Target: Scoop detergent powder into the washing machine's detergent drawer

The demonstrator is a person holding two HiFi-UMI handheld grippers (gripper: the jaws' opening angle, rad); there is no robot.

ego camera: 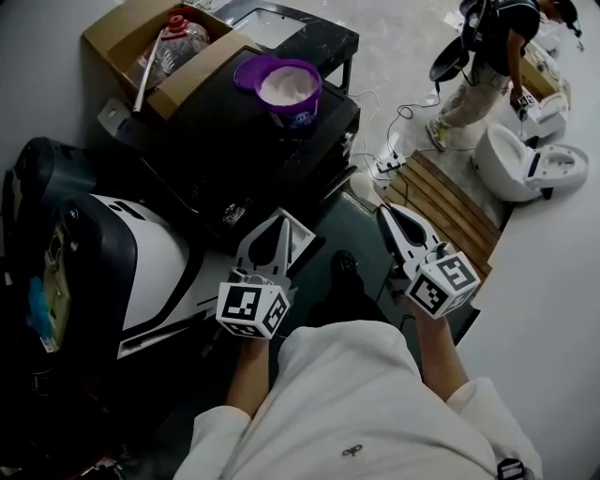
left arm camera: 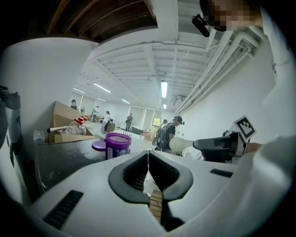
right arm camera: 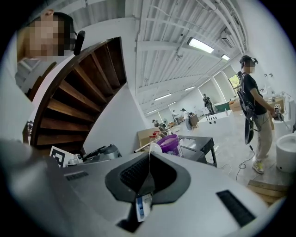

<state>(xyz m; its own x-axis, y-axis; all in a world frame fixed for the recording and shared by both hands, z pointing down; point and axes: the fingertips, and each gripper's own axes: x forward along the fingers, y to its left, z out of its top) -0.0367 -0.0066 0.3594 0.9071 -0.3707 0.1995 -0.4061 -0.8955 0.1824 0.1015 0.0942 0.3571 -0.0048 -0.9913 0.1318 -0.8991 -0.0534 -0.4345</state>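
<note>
A purple tub of white detergent powder [ego camera: 289, 89] stands open on a black table [ego camera: 216, 159], its lid [ego camera: 249, 70] beside it. The tub also shows in the left gripper view [left arm camera: 117, 144] and the right gripper view [right arm camera: 169, 144]. My right gripper [ego camera: 386, 214] is shut on the handle of a cream scoop [ego camera: 365, 187], whose bowl [right arm camera: 155, 148] pokes past the jaws and looks empty. My left gripper [ego camera: 280, 225] is shut on nothing, low beside the table's near edge. A white and black washing machine [ego camera: 141, 262] sits at my left. I cannot make out its drawer.
A cardboard box [ego camera: 127, 28] holding a plastic bottle stands at the table's far left. Wooden slats [ego camera: 450, 202] and cables lie on the floor to the right. Beyond them are a white toilet [ego camera: 525, 164] and a standing person [ego camera: 492, 56]. A wooden staircase [right arm camera: 78, 106] rises nearby.
</note>
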